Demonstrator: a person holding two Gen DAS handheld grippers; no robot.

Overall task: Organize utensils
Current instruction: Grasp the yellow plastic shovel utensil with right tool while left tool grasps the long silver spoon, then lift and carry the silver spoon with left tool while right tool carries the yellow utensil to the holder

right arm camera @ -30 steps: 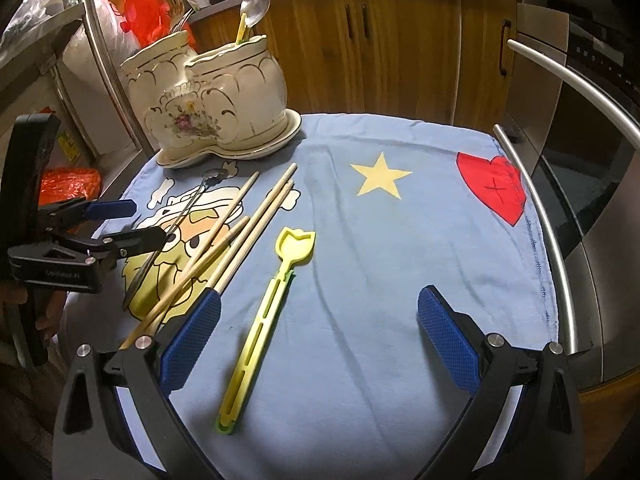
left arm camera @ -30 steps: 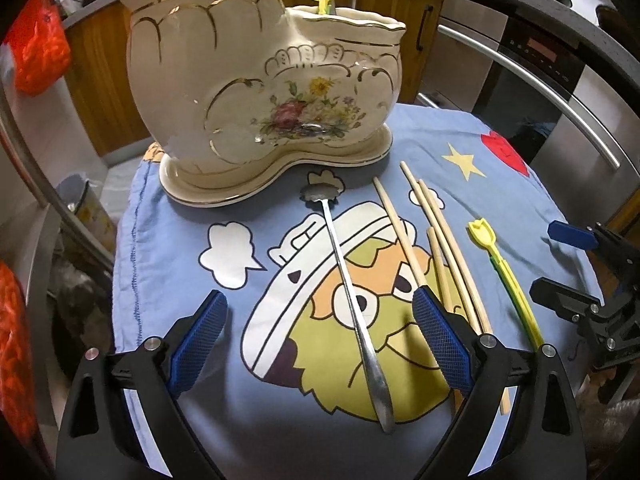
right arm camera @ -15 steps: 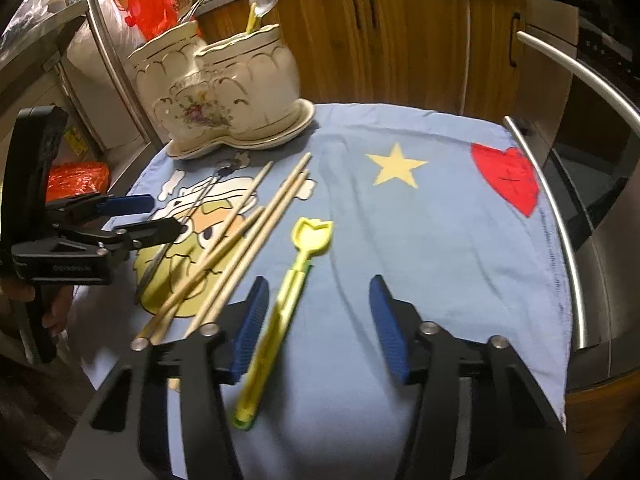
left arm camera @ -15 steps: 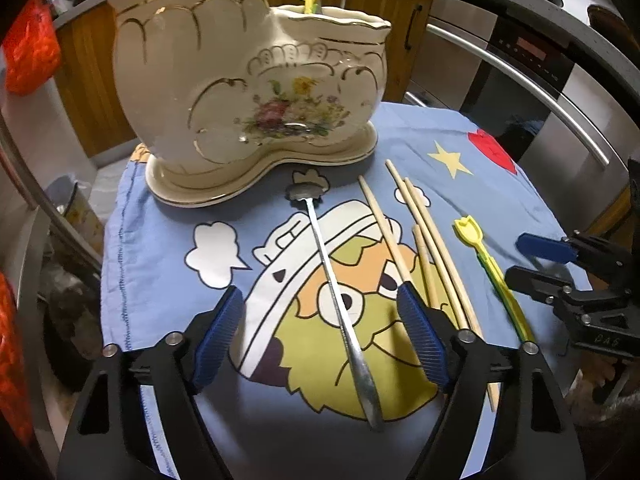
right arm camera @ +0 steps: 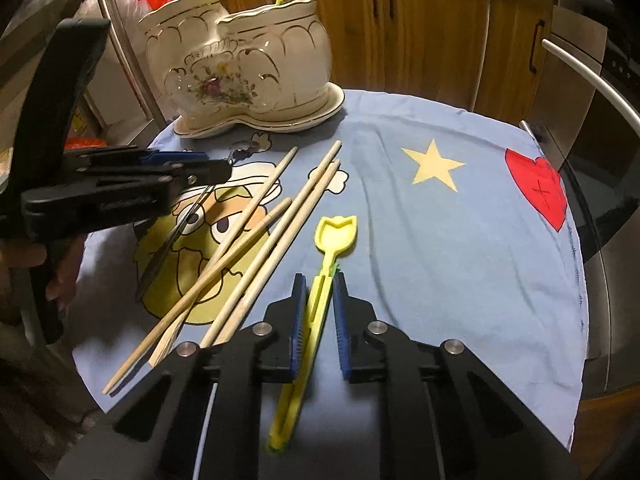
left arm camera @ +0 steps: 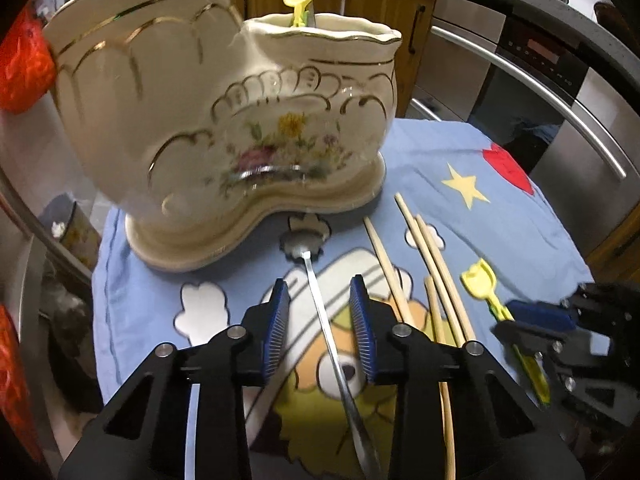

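Two claws closing, left claw [left arm camera: 320, 322] around metal spoon [left arm camera: 332, 344], right claw [right arm camera: 318, 320] around yellow tongs [right arm camera: 316, 304]

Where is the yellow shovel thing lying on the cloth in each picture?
Left wrist view: the yellow shovel lies at the far right on the blue cloth, its handle running under the right gripper.
Right wrist view: it lies low in the middle, handle between that gripper's closing jaws.
Shared landmark: the wooden chopsticks lie just left of it in both.

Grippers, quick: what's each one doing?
Left gripper: closing around the metal spoon, not gripping yet.
Right gripper: closing around the yellow scoop.
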